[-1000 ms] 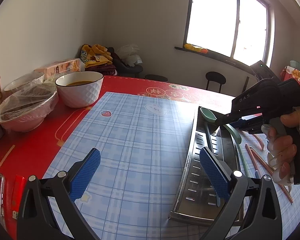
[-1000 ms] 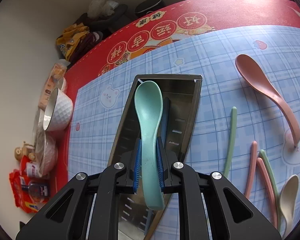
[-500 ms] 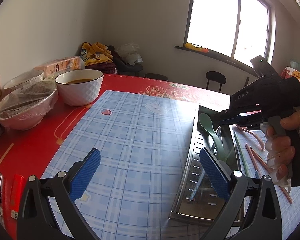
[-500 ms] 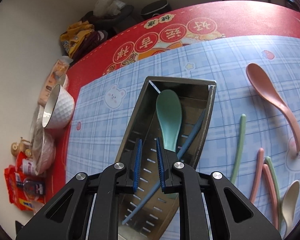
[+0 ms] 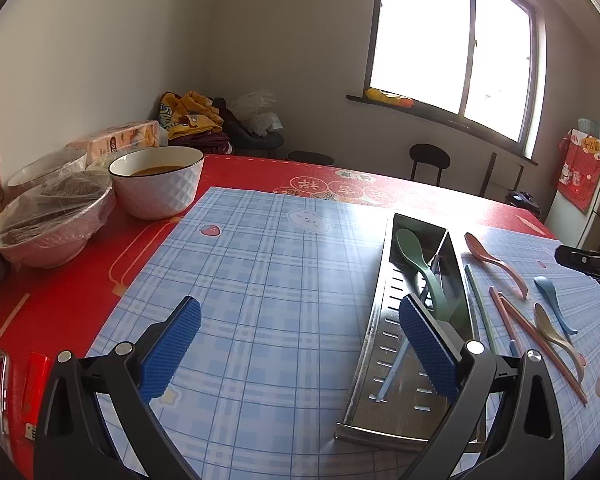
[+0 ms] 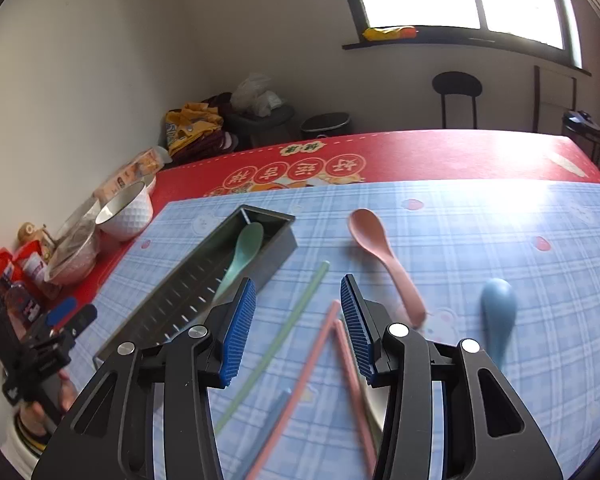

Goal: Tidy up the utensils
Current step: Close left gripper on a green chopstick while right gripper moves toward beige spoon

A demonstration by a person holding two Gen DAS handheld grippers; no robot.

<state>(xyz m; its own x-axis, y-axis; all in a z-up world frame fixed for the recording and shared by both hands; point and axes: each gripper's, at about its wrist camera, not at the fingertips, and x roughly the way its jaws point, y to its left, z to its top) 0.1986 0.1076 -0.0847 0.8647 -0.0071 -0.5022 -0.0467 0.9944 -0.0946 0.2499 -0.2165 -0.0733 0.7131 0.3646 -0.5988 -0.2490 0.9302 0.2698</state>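
Observation:
A long perforated metal tray (image 5: 374,312) lies on the blue plaid mat, also seen in the right wrist view (image 6: 168,304). A green spoon (image 5: 414,252) (image 6: 244,252) and a blue chopstick (image 5: 392,372) rest inside it. My left gripper (image 5: 300,344) hovers open and empty over the mat, left of the tray. My right gripper (image 6: 298,322) is to the right of the tray, its jaws opening with nothing between them. It hangs above a green chopstick (image 6: 288,328) and pink chopsticks (image 6: 316,356) on the mat.
Loose on the mat right of the tray are a pink spoon (image 6: 380,252), a blue spoon (image 6: 498,312), a beige spoon (image 5: 552,328) and a blue chopstick (image 6: 268,412). A white bowl (image 5: 160,184) and wrapped bowls (image 5: 48,220) stand on the red table at the left.
My right gripper let the green spoon drop into the tray, swung away to the right over the loose chopsticks, and its jaws spread apart. The left gripper stayed put.

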